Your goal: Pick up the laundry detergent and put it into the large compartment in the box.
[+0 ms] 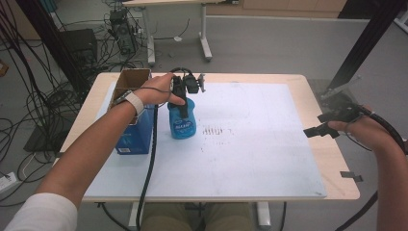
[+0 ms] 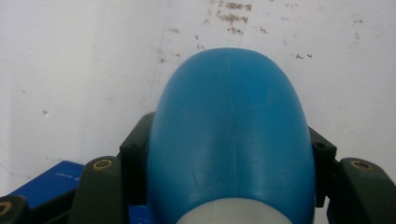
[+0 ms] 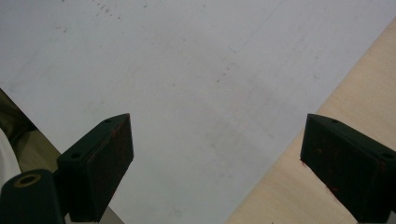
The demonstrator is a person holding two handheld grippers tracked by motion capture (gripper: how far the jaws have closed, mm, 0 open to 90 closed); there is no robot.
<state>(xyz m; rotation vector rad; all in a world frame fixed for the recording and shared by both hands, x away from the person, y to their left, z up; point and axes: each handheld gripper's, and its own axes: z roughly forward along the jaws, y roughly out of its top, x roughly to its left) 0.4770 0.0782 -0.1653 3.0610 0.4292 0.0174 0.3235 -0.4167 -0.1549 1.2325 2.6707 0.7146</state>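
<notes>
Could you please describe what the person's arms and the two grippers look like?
The left gripper and right gripper are black, each with two blocky jaws and brass-coloured screw holes. A black cable trails from the left one. The left arm has a white sleeve and a wrist strap.

I see the blue bottle (image 1: 183, 120) standing upright on the white surface (image 1: 250, 144), at about ten o'clock from centre, its label facing me.

Between the black jaws we note a bright blue bottle (image 2: 231, 140) with a white label; beside it a dark blue box (image 1: 137, 132); white sheet (image 1: 250, 154), brown-speckled.
</notes>
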